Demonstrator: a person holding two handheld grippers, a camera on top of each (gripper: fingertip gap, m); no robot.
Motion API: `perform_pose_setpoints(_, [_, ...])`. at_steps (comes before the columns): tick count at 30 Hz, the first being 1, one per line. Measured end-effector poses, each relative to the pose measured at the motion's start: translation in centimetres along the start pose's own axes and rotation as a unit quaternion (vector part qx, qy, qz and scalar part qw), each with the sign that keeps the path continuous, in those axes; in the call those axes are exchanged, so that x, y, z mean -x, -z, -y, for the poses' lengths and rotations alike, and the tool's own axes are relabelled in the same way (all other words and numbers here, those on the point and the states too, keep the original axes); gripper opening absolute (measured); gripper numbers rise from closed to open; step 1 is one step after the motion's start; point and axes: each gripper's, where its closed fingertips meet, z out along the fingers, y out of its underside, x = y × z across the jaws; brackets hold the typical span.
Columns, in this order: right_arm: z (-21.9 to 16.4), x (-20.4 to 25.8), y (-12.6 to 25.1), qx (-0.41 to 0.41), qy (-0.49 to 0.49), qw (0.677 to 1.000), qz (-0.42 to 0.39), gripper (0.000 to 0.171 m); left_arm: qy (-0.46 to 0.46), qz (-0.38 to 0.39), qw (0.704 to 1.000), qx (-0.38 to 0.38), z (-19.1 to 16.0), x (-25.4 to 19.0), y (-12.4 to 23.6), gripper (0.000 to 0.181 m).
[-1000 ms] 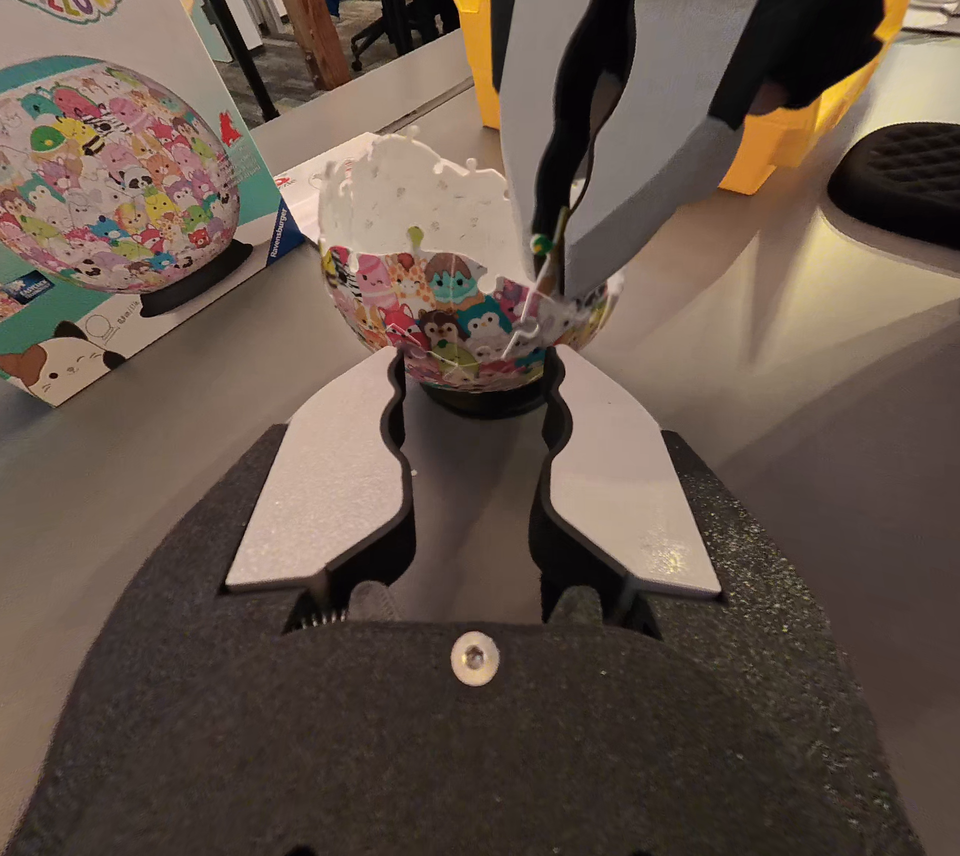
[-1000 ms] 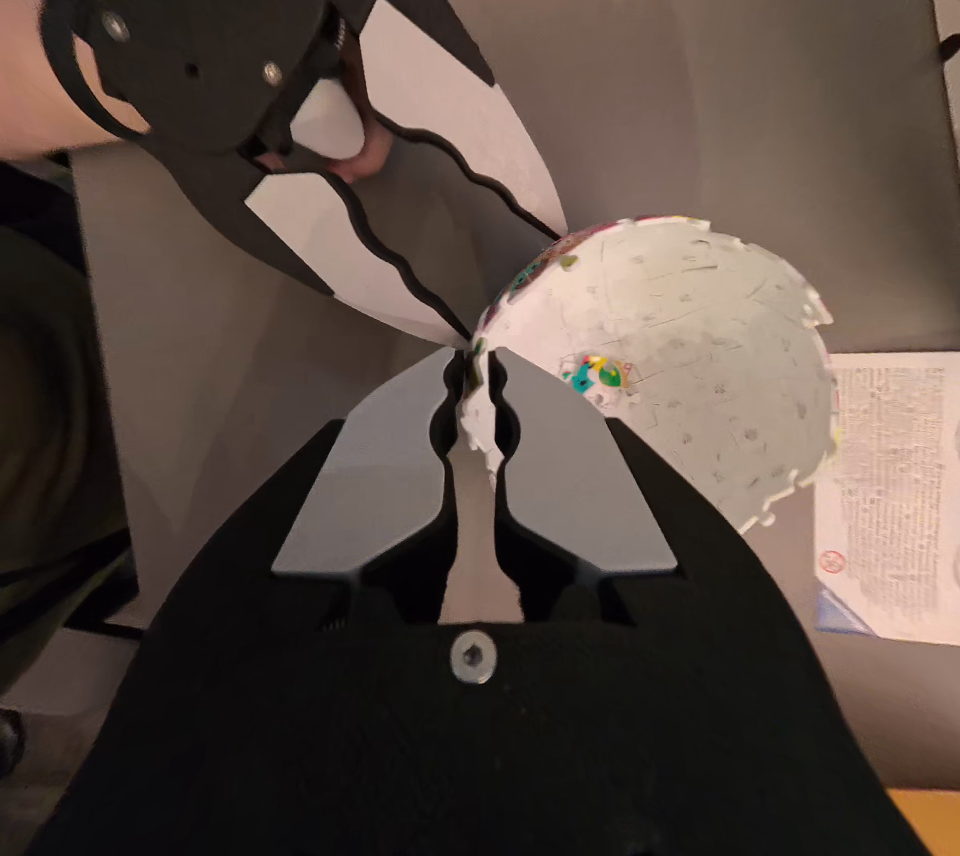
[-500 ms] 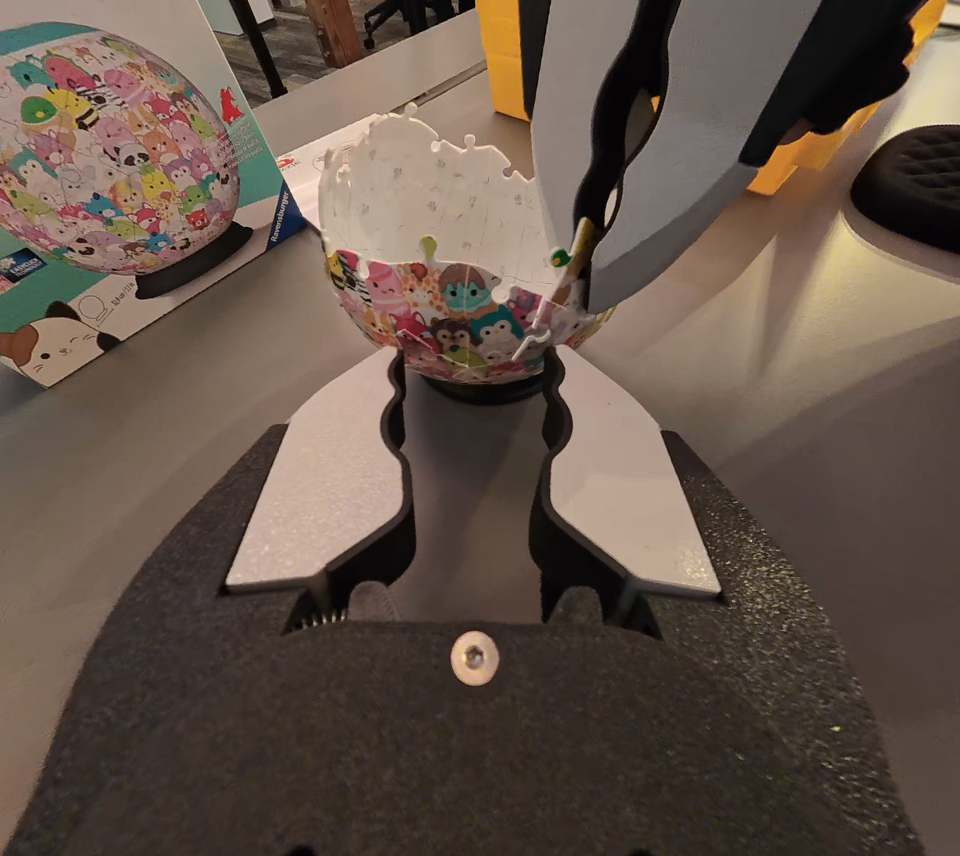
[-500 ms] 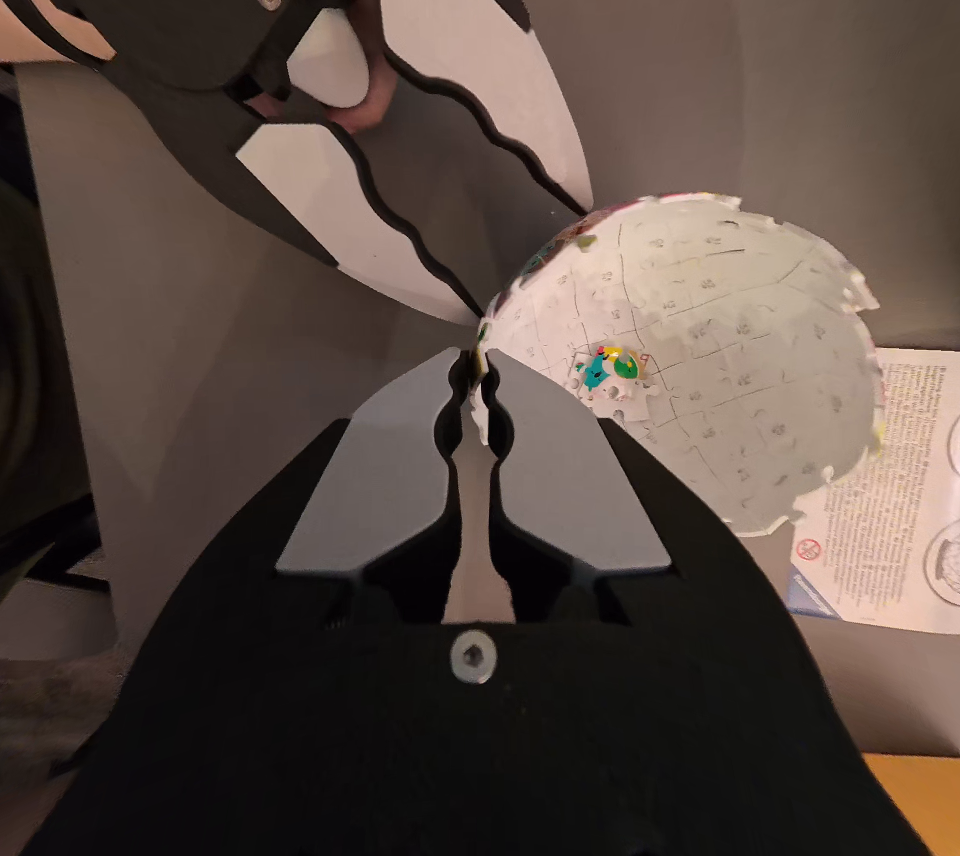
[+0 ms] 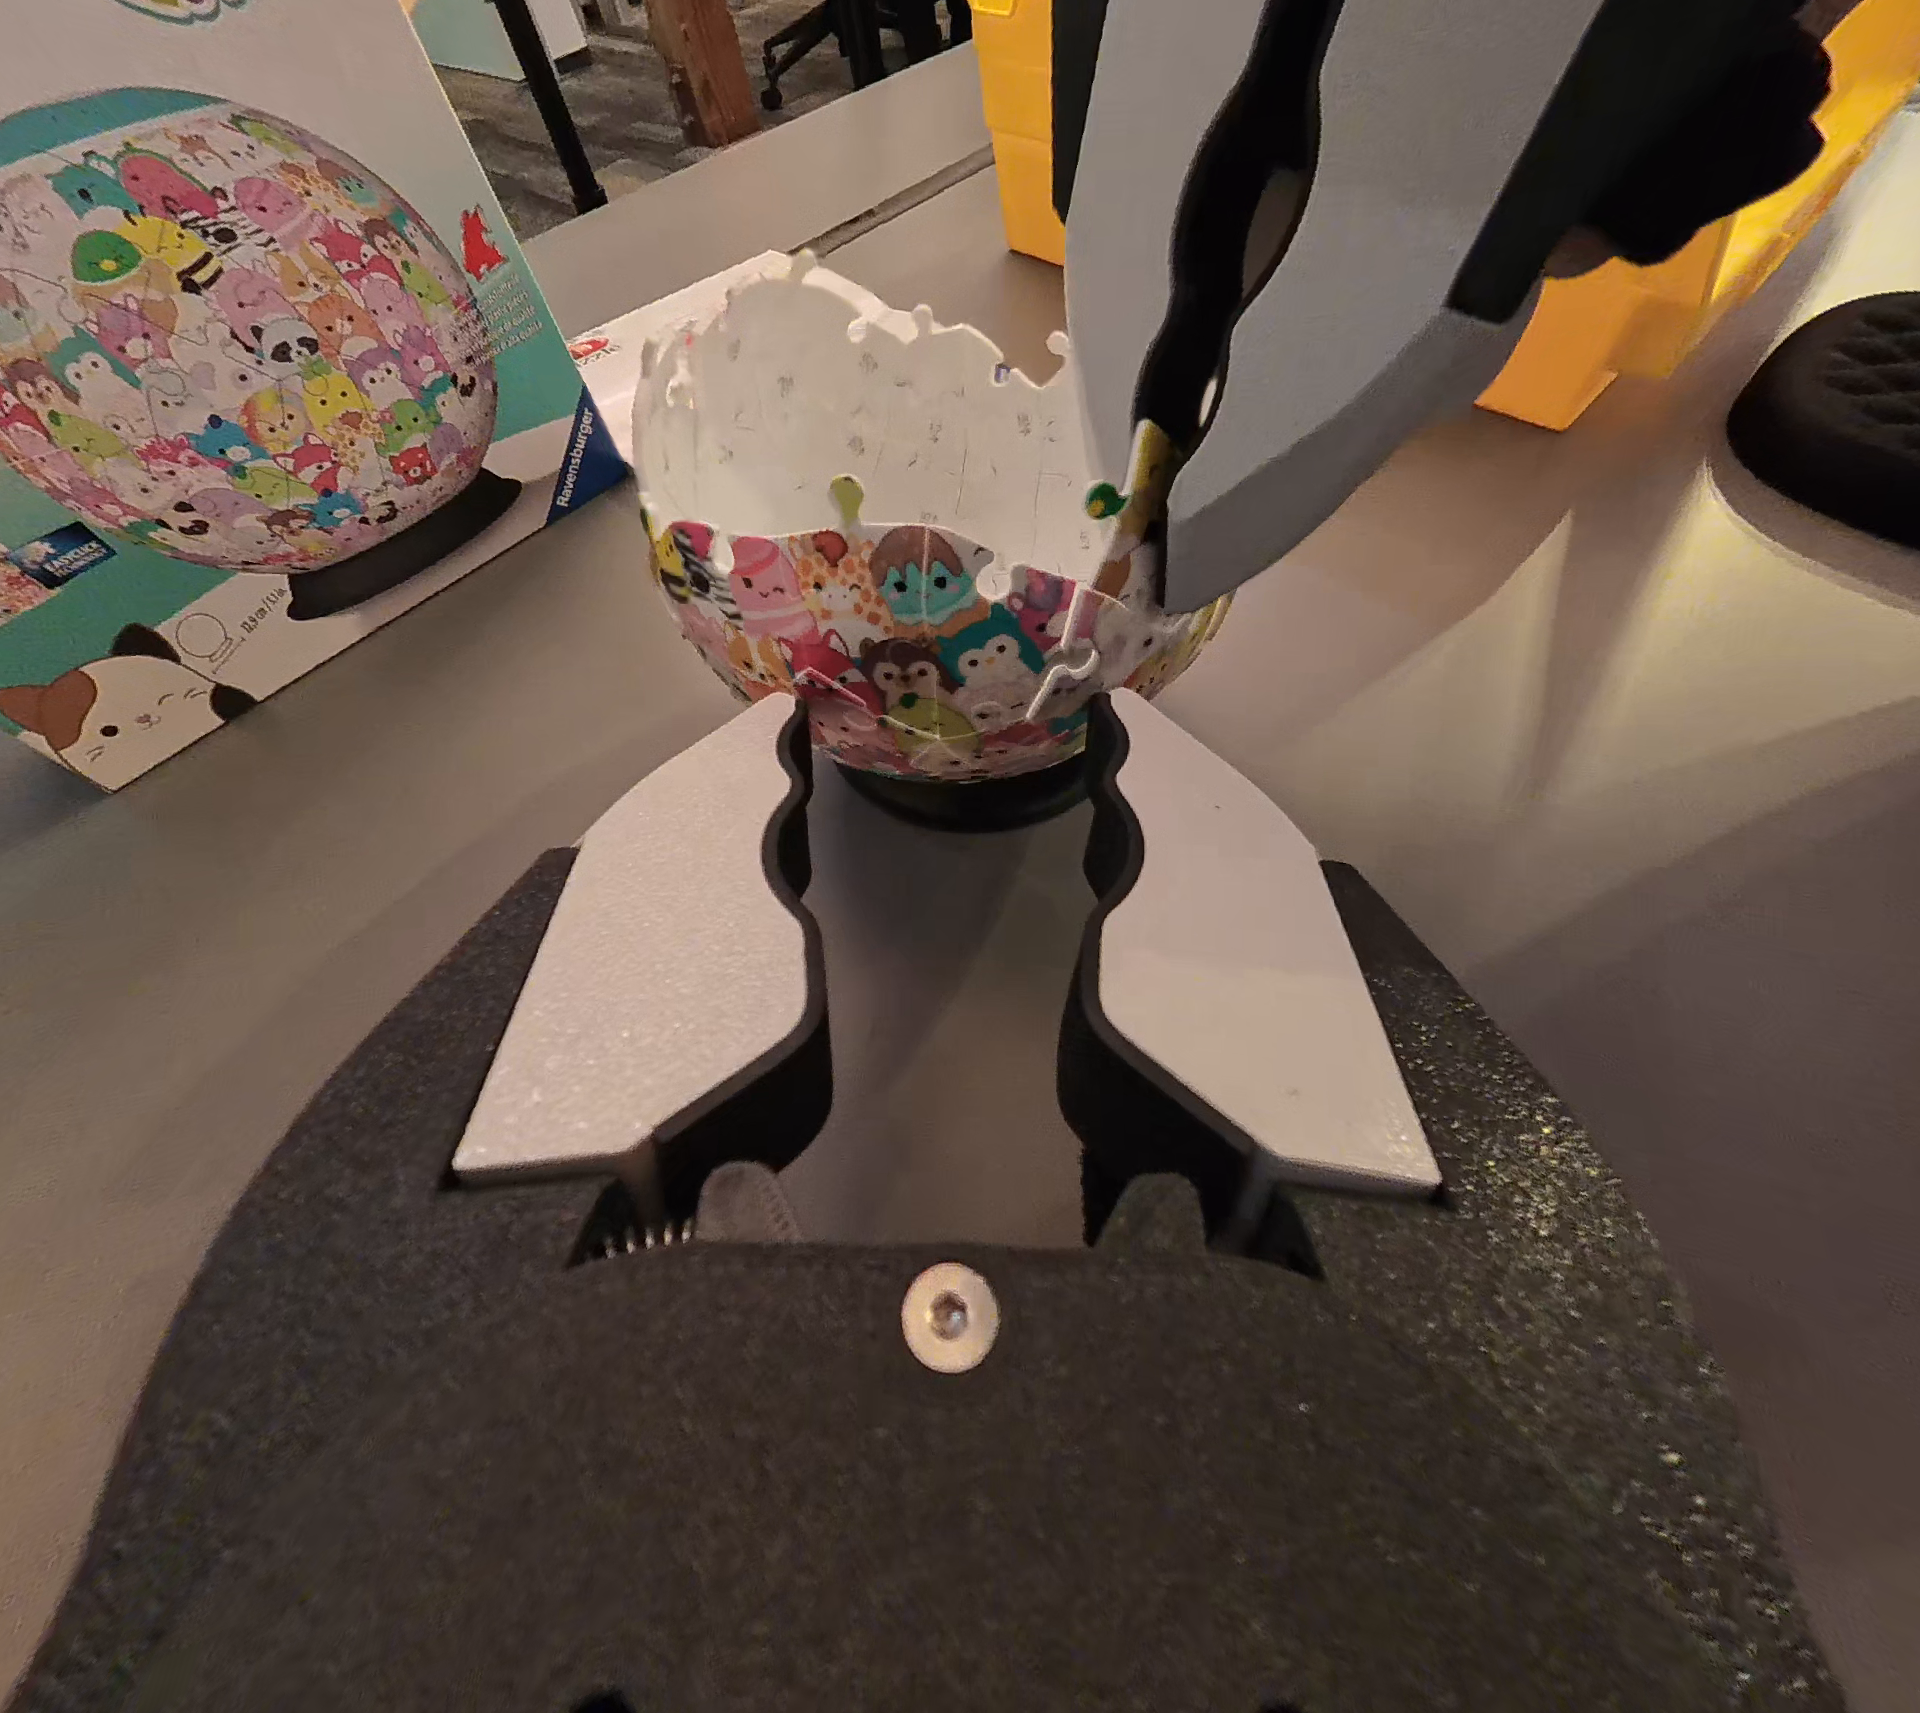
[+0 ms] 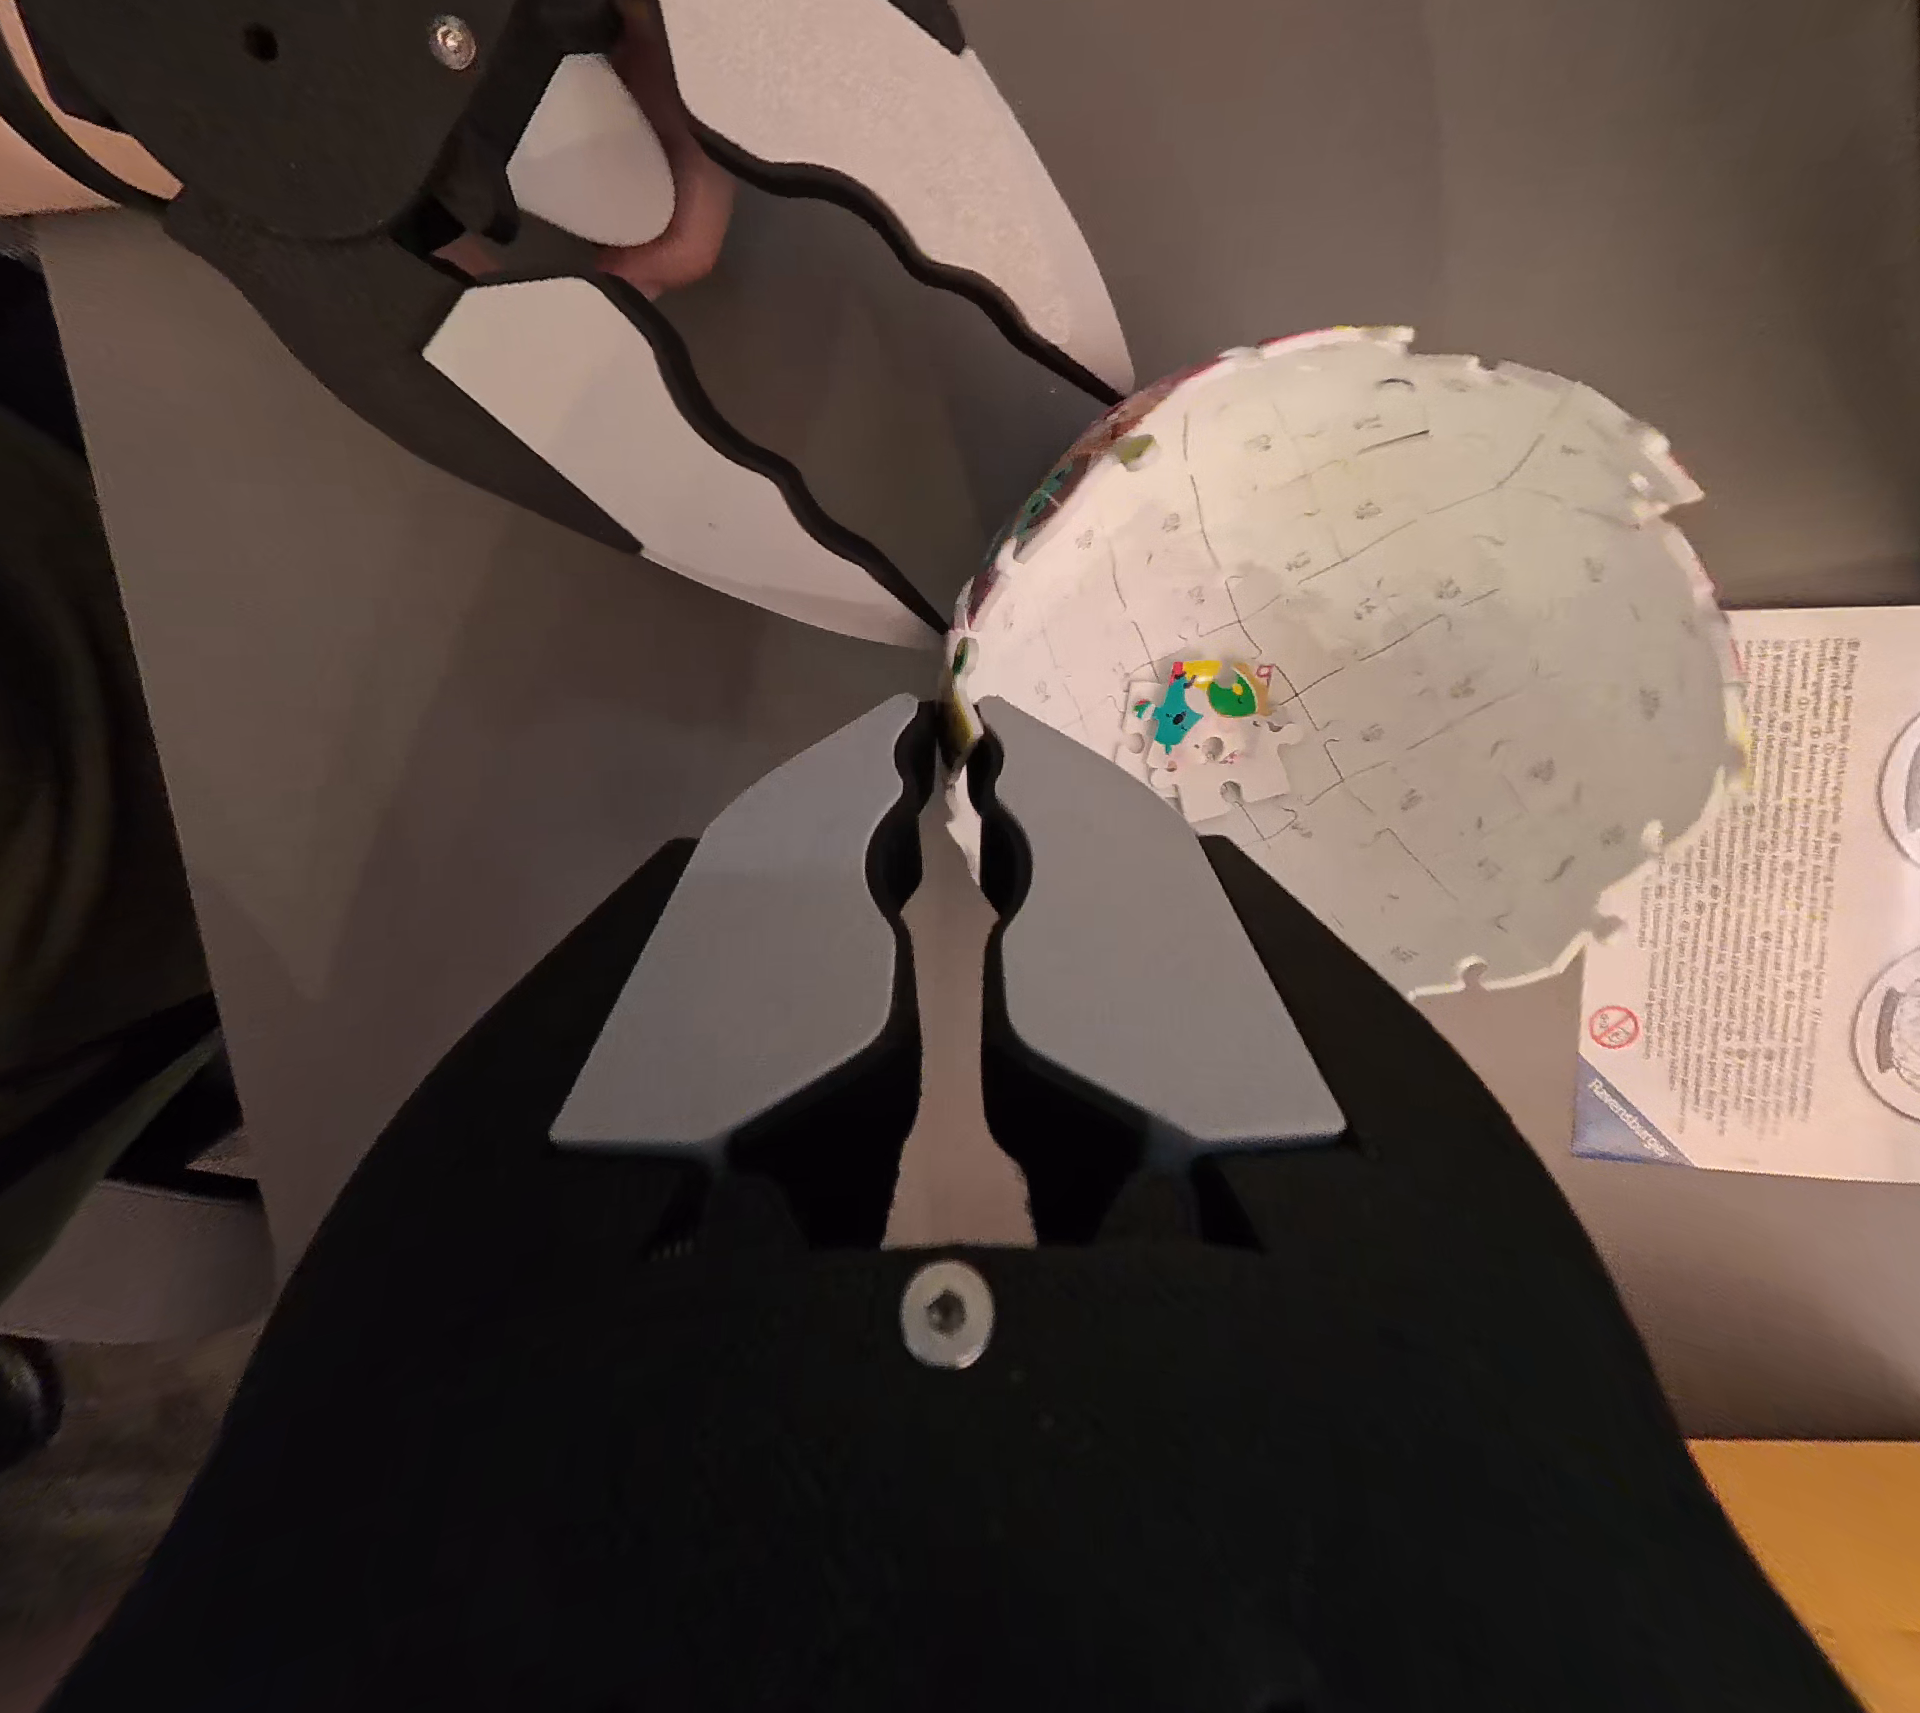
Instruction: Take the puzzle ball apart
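Note:
The puzzle ball [image 5: 914,593] is a half shell, colourful outside and white inside, with a jagged rim, on a black stand [image 5: 956,799]. My left gripper [image 5: 945,723] is open, its fingertips on either side of the shell's bottom by the stand. My right gripper [image 5: 1153,520] comes down from above and is shut on a rim piece [image 5: 1138,468]. In the right wrist view my right gripper [image 6: 951,723] pinches that piece at the near edge of the shell [image 6: 1403,624]. A loose colourful piece [image 6: 1195,713] lies inside. The left gripper [image 6: 1029,510] touches the shell's outside.
The puzzle box [image 5: 208,333] stands at left on the grey table [image 5: 1558,780]. A yellow bin [image 5: 1558,354] is behind at right, beside a black pad [image 5: 1849,437]. A printed sheet [image 6: 1818,884] lies by the shell. A person's hand [image 6: 675,240] holds the left gripper. Both grippers' tips are close together, under 4 cm apart.
My right gripper has stayed shut on the rim piece and shifted a little, so the shell sits farther right in its view. The left gripper has kept its place.

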Motion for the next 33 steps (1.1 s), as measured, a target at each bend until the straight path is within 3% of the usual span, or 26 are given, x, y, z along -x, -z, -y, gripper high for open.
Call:
perform_pose_setpoints(14, [-0.1,0.0,0.8,-0.056,-0.083,0.988,0.119,0.003,-0.029,0.017,0.999,0.005,0.4,-0.1,-0.4,0.051])
perform_pose_setpoints(22, [0.2,-0.2,1.2,-0.083,-0.197,0.955,0.205,0.004,-0.034,0.02,0.999,0.005,0.3,0.2,-0.4,0.051])
perform_pose_setpoints(29, [0.7,-0.3,1.4,-0.08,-0.122,0.98,0.138,0.003,-0.043,0.025,0.999,0.006,0.2,0.2,-0.5,0.049])
perform_pose_setpoints(33, [0.6,-0.1,1.5,-0.068,-0.009,0.994,0.084,0.003,-0.033,0.02,0.999,0.004,0.2,0.1,-0.5,0.051])
